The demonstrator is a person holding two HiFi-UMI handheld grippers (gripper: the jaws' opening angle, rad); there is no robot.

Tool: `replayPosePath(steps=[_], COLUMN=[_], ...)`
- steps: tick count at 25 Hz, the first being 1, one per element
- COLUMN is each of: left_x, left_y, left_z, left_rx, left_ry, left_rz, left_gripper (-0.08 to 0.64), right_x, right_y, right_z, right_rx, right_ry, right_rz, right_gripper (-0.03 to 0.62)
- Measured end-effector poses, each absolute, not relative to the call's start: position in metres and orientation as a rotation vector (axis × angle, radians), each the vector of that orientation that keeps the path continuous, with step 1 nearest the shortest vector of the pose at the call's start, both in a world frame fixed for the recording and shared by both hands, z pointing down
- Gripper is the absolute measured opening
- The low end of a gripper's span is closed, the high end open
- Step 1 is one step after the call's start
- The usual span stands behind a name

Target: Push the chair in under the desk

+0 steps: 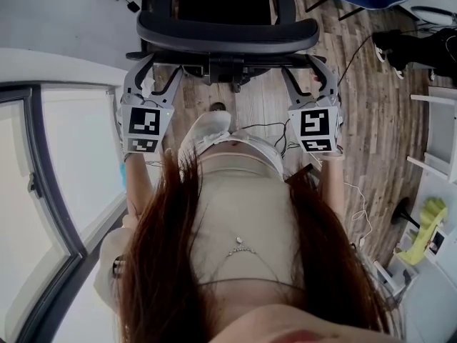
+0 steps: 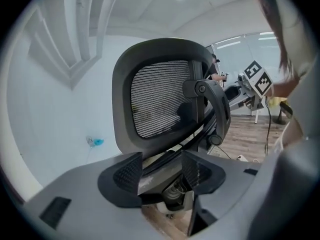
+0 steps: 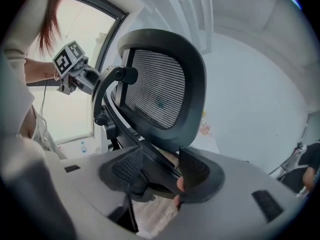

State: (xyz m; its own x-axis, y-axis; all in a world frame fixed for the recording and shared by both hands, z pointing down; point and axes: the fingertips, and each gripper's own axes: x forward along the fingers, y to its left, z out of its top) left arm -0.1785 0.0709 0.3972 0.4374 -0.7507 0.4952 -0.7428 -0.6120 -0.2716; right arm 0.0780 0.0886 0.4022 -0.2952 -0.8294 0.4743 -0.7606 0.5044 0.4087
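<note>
At your far left a window (image 1: 75,170) runs alongside you. Your left tool (image 1: 158,73) reaches to the left side of the chair (image 1: 227,33), just under the backrest's top edge. In the left gripper view that tool (image 2: 160,166) has its jaws spread, and a dark bar of the chair's back frame (image 2: 172,151) passes between the pads.

The chair stands on the wooden floor (image 1: 385,120) straight ahead of you. Its mesh backrest (image 2: 160,99) faces you and its seat lies beyond.

Your right tool (image 1: 305,73) is at the chair's right side, level with the left one. In the right gripper view its jaws (image 3: 160,166) are spread too, with the frame's bar slanting through the gap. Cables (image 1: 275,128) trail over the floor by your right side.
</note>
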Motion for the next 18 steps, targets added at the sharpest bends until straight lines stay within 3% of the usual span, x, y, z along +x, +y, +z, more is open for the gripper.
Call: replayPosePath(steps=[18], left_x=[-0.176], left_y=[0.064], left_z=[0.426], left_rx=[-2.459], left_ry=[1.221], left_rz=[-1.200], left_gripper=[0.279], right_x=[0.083], right_y=[0.091], right_z=[0.432], right_rx=[1.193], right_ry=[-1.940], right_rz=[-0.191], right_gripper=[0.276])
